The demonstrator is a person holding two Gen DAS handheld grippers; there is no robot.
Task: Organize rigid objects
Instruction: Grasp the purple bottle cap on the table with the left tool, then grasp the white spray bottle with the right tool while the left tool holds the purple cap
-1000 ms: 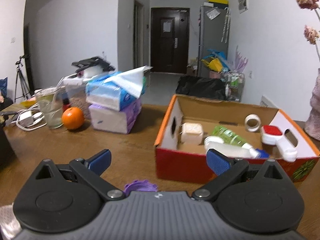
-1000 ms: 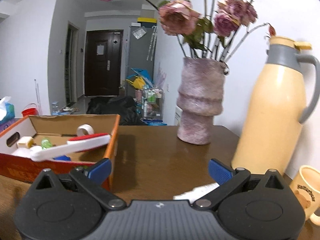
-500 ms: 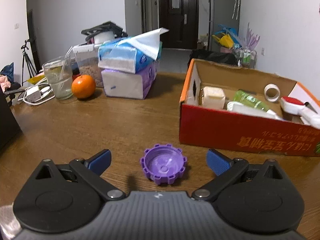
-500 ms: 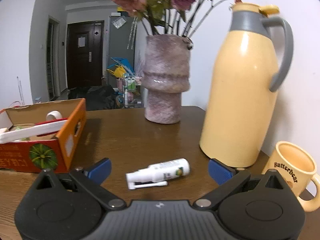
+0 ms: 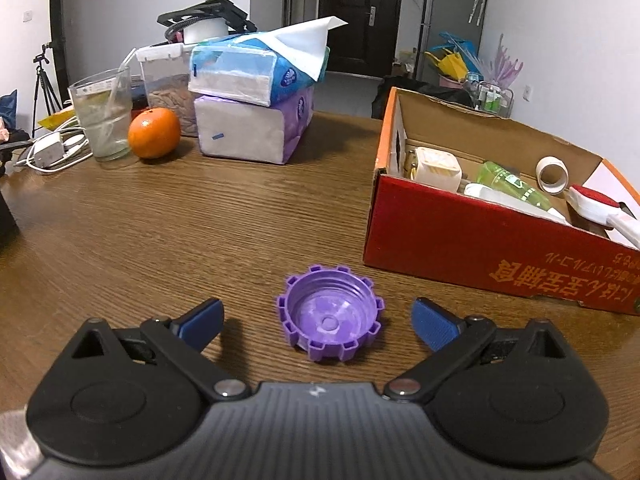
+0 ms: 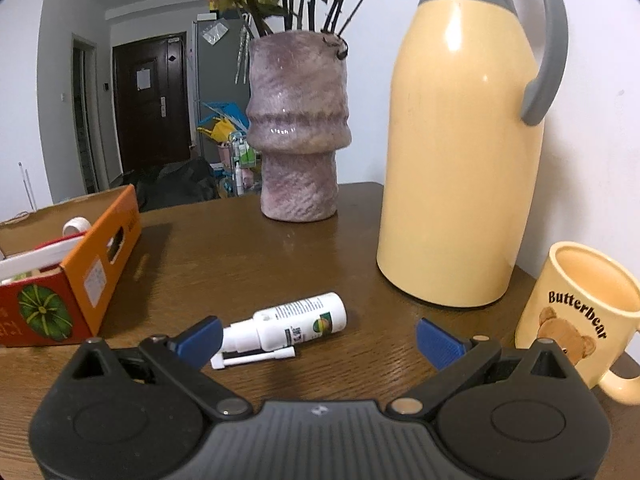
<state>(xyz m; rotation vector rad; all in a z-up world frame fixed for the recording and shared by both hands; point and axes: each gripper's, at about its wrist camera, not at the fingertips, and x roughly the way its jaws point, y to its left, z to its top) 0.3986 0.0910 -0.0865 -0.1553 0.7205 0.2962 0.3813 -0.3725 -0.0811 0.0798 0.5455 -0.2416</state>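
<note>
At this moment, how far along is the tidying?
Done: the red box already holds a tape roll, green bottle and more. In hand: nothing; both tools are open, left tool around the purple cap, right tool near the spray bottle. Left: both.

A brown wooden table (image 5: 168,224) is carrying everything. On it, a purple cap (image 5: 330,317) is lying open side up, near a red box (image 5: 480,240) that is sitting to its right. Toward the far left, an orange (image 5: 154,133) is resting just beside a glass (image 5: 103,116); a white charger (image 5: 47,151) with its cable is lying left of the glass. A purple tissue pack (image 5: 250,132) is sitting near the orange, with a clear container (image 5: 166,84) behind them. At the other end, a white spray bottle (image 6: 288,326) is lying on its side, while a vase (image 6: 298,128), a yellow jug (image 6: 460,152) and a mug (image 6: 580,320) are standing upright.
</note>
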